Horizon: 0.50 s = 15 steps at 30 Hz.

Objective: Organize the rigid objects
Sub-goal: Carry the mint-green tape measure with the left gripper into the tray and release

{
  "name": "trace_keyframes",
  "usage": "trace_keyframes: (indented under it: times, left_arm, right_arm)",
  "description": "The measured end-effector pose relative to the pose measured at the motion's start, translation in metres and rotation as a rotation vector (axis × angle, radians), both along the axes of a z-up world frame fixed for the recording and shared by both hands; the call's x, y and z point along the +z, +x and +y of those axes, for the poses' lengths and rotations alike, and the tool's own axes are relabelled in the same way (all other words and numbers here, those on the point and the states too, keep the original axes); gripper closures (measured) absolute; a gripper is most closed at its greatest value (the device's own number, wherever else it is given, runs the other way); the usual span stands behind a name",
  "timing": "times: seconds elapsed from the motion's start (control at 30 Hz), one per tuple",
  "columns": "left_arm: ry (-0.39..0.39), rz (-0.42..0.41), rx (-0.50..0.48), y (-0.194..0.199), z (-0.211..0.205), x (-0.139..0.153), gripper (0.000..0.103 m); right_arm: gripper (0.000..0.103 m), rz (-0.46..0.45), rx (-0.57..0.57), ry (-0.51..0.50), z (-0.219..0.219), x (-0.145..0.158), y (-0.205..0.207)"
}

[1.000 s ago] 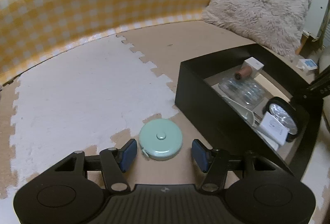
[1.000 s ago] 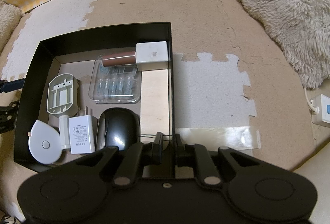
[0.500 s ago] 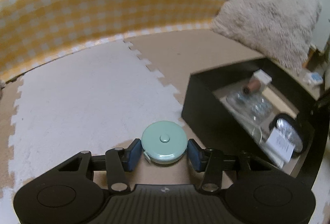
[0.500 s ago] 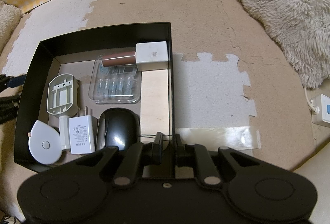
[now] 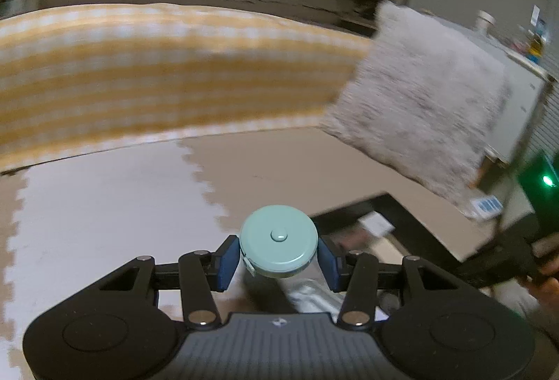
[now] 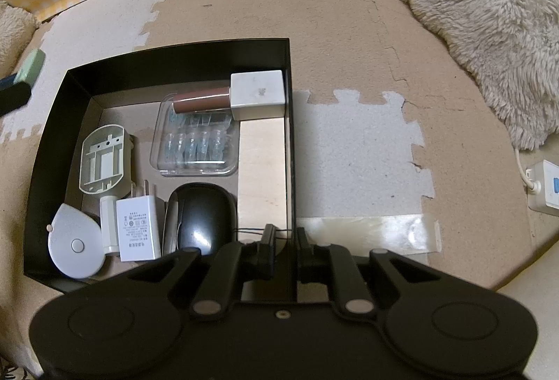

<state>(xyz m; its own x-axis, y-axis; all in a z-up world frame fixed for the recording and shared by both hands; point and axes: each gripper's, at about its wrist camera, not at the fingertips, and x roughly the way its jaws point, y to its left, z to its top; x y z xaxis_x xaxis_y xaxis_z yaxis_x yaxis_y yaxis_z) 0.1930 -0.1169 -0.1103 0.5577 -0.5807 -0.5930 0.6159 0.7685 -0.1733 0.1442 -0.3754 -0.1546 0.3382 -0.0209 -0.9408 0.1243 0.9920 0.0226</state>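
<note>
Mint-green round tape measure [image 5: 278,241] sits clamped between the blue pads [image 5: 226,262] of the left gripper [image 5: 278,263], one pad on each side of its rim, flat face up with the centre button showing. It is off the floor; the foam floor mat [image 5: 104,212] lies below and behind it, blurred. Left gripper tilts moderately downward, jaws partly closed to the width of the tape measure. In the right wrist view the same tape measure shows at the far left edge [image 6: 32,66], outside the black box [image 6: 174,60], beyond its left wall.

Right gripper [image 6: 283,245] points steeply down, its jaws nearly closed and pinching the right wall of the black box, one finger inside and one outside. A hand [image 5: 545,278] shows at the right edge of the left wrist view, holding the right gripper.

Inside the box: a black computer mouse [image 6: 202,219] near the gripper, a white charger plug [image 6: 138,228] beside it, a grey teardrop-shaped tape measure [image 6: 75,245] in the near left corner, a grey plastic bracket [image 6: 103,158], a clear plastic tray [image 6: 195,144], and a brown tube with a white square cap [image 6: 256,93] against the right wall.

Around the box: yellow checked cushion [image 5: 157,72] along the back, shaggy pillow [image 6: 471,13] at right, white power strip [image 6: 545,186] at the right edge.
</note>
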Motion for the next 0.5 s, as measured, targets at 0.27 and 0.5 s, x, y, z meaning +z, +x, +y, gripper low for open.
trace_keyframes:
  times: [0.27, 0.5]
  left_arm:
    - [0.081, -0.018, -0.089, -0.008, -0.045, -0.013, 0.053]
    - [0.145, -0.043, -0.046, 0.005, -0.055, -0.028, 0.053]
  right_arm:
    - [0.090, 0.002, 0.005, -0.007, 0.001, 0.000, 0.000]
    - [0.090, 0.003, 0.007, -0.011, 0.002, 0.000, 0.000]
